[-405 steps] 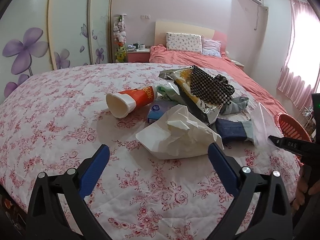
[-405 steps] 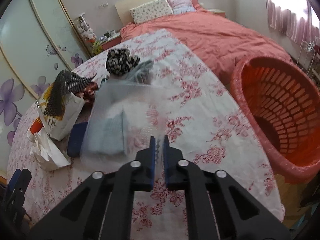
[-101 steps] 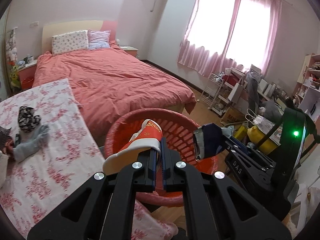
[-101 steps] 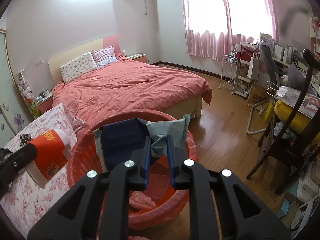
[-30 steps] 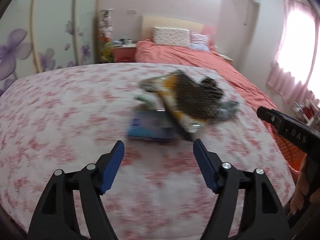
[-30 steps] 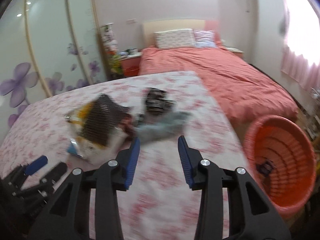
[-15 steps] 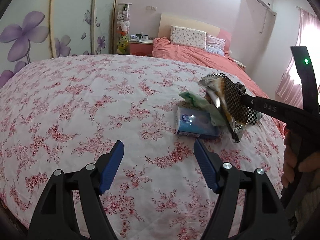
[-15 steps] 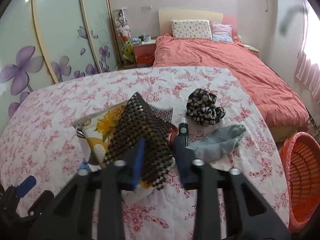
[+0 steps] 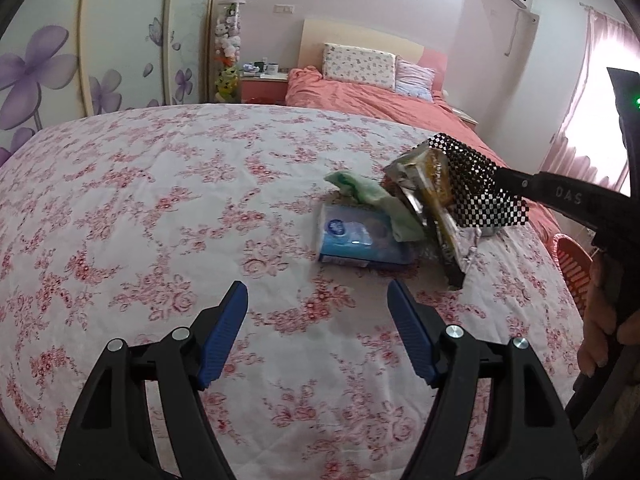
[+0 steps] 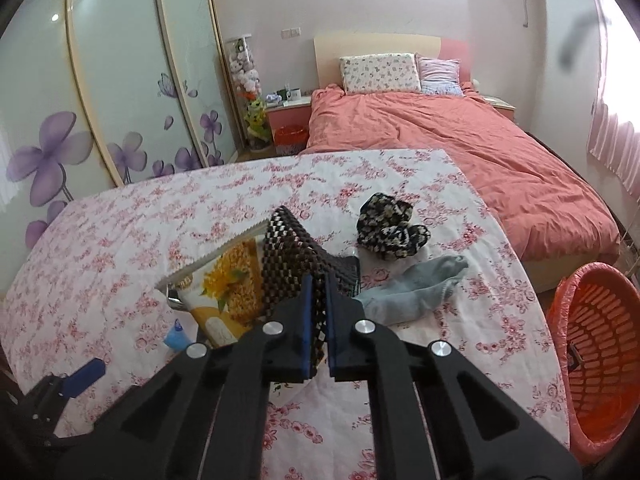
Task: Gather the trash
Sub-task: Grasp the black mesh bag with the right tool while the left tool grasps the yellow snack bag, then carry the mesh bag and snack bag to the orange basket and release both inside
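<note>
Grabbing the checkered mesh off the bed

My right gripper (image 10: 316, 308) pinches the checkered mesh (image 10: 288, 256) atop the snack bag (image 10: 228, 280); my left gripper (image 9: 316, 320) hangs wide apart near the tissue pack (image 9: 356, 236)

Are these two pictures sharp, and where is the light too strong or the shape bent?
Left wrist view: sharp; the window at right is overexposed; the floral bedspread bulges from fisheye distortion. Right wrist view: sharp, wardrobe doors curve and carry small lamp glare; a dark smudge sits top right.
</note>
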`<state>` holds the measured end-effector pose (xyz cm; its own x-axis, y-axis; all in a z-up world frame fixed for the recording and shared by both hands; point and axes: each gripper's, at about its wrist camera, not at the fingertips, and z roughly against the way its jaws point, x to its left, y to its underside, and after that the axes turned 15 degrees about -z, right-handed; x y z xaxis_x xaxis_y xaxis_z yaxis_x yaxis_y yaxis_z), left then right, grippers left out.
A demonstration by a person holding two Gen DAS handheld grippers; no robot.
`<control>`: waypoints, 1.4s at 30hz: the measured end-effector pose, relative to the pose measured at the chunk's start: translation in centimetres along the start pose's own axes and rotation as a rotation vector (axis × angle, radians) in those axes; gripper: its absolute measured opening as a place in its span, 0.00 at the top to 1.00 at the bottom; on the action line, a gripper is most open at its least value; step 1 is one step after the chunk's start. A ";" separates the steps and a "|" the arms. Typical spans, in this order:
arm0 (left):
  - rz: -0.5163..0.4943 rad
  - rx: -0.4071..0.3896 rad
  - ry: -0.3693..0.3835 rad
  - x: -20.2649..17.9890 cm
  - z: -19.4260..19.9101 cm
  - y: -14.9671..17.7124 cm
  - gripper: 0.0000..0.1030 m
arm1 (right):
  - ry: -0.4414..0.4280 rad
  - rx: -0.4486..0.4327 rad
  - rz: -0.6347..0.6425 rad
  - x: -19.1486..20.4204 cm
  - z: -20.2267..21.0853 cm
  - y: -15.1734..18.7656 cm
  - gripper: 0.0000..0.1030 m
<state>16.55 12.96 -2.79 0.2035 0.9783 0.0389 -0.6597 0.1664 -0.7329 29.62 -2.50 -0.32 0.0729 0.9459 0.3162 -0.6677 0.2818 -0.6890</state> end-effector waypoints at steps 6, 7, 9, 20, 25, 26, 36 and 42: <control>-0.009 -0.012 0.028 -1.3 -0.3 -1.2 0.31 | 0.057 -0.092 -0.011 -1.8 2.5 -0.6 0.94; -0.004 -0.017 0.036 -1.4 -0.3 -1.5 0.31 | 0.065 -0.100 -0.019 -2.3 2.9 -0.8 0.94; 0.015 -0.027 0.058 -1.8 -0.7 -2.4 0.31 | 0.075 -0.108 -0.036 -3.2 3.5 -1.0 0.94; 0.027 0.004 0.065 -4.3 -4.7 -5.6 0.37 | 0.130 -0.113 -0.101 -8.9 5.2 -0.6 0.94; 0.007 -0.011 0.069 -5.5 -4.5 -5.9 0.59 | 0.141 -0.110 -0.127 -10.6 5.3 -0.4 0.94; -0.003 -0.017 0.066 -5.7 -4.4 -6.1 0.61 | 0.141 -0.108 -0.133 -10.9 5.3 -0.3 0.94; -0.078 -0.046 0.084 -8.9 -4.6 -7.8 0.87 | 0.144 -0.099 -0.166 -13.1 5.4 0.4 0.94; -0.123 -0.069 0.108 -10.6 -4.0 -8.2 0.96 | 0.149 -0.108 -0.187 -14.3 6.3 0.6 0.94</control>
<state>22.66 0.77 0.08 0.3588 0.9315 0.0600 -0.5746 0.2711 -0.7722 23.52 -16.90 -1.20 0.3018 0.8866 0.3506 -0.5499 0.4623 -0.6956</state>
